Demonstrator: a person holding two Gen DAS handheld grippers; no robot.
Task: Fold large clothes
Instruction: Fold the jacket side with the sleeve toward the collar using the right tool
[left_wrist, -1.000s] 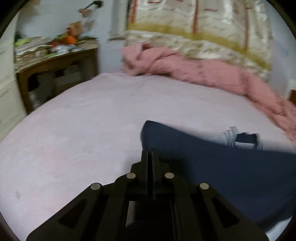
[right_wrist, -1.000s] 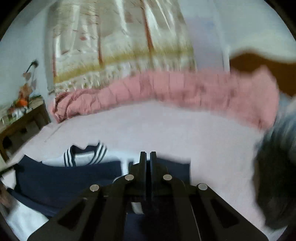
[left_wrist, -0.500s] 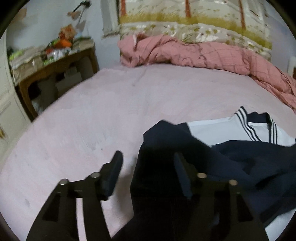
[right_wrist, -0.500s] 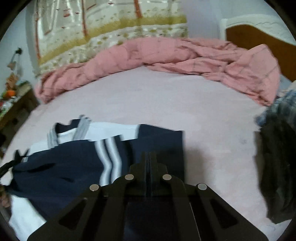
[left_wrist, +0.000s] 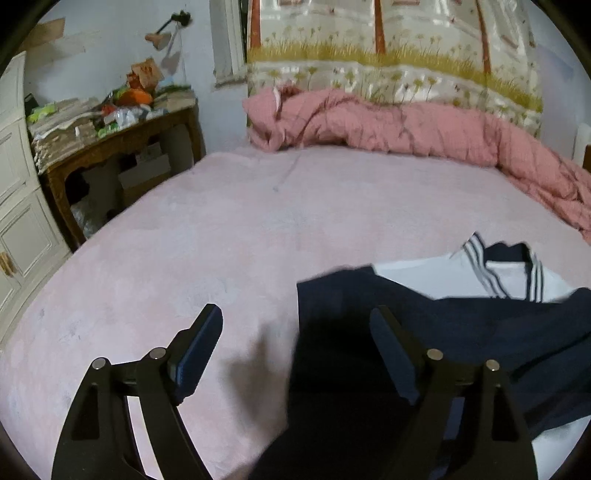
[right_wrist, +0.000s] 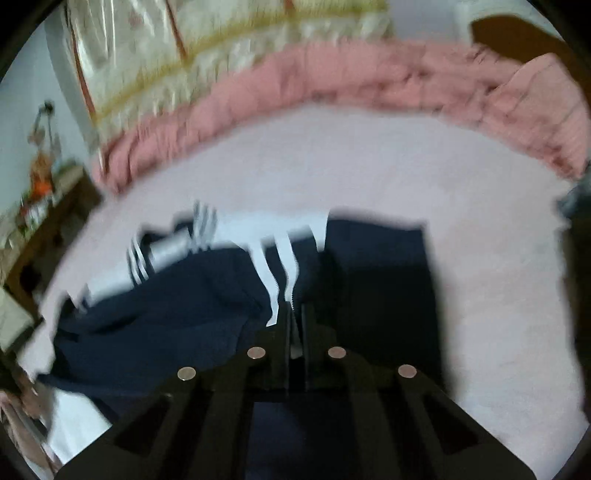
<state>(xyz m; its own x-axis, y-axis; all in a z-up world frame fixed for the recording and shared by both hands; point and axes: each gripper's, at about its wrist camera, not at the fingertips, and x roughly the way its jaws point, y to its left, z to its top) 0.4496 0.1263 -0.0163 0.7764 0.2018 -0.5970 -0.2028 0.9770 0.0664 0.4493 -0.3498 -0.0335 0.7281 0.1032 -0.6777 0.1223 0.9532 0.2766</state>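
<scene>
Left tongs (left_wrist: 295, 328) just spread, empty; right tongs (right_wrist: 294, 321) pinching navy garment (right_wrist: 166, 306) on pink bed (left_wrist: 258, 229); cluttered wooden table (left_wrist: 122, 144) beside.

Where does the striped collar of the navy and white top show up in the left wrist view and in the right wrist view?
Left wrist view: striped collar, right of centre, beyond the navy cloth.
Right wrist view: striped collar, left of centre, blurred.
Shared landmark: pink quilt, bunched along the far side of the bed in both.
</scene>
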